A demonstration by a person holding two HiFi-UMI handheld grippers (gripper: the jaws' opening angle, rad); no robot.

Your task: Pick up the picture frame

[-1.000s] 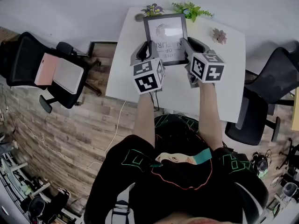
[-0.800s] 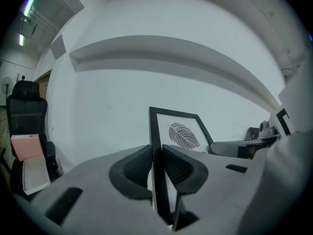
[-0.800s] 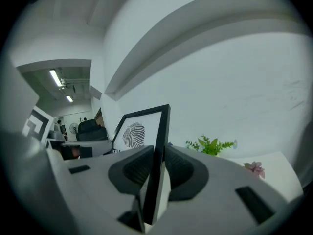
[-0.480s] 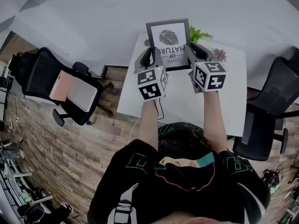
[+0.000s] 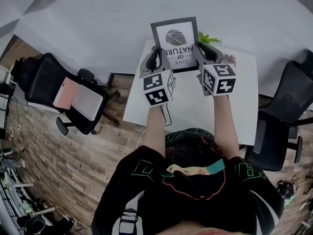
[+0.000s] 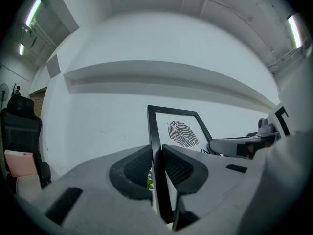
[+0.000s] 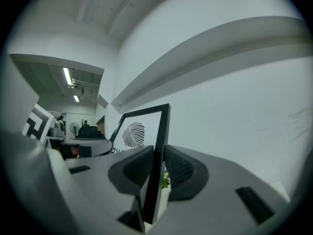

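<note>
Picture frame [image 5: 175, 43]: held upright above the tabletop [image 5: 230, 97], spanned between the two tongs; a leaf print is shown.
Left tongs [image 5: 156, 58]: clamped on the frame's left edge, pads pressed front and back.
Right tongs [image 5: 202, 54]: clamped likewise on the right edge.
Plant [image 5: 209, 36]: just beyond the right tongs.

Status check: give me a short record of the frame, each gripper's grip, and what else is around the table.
frame: picture frame, black border, leaf print, held upright between the two grippers
left: left gripper shut on the frame's left edge
right: right gripper shut on the frame's right edge
table: white table below the grippers; green plant at its far edge, behind the frame
nearby: black chair on the floor to the left
</note>
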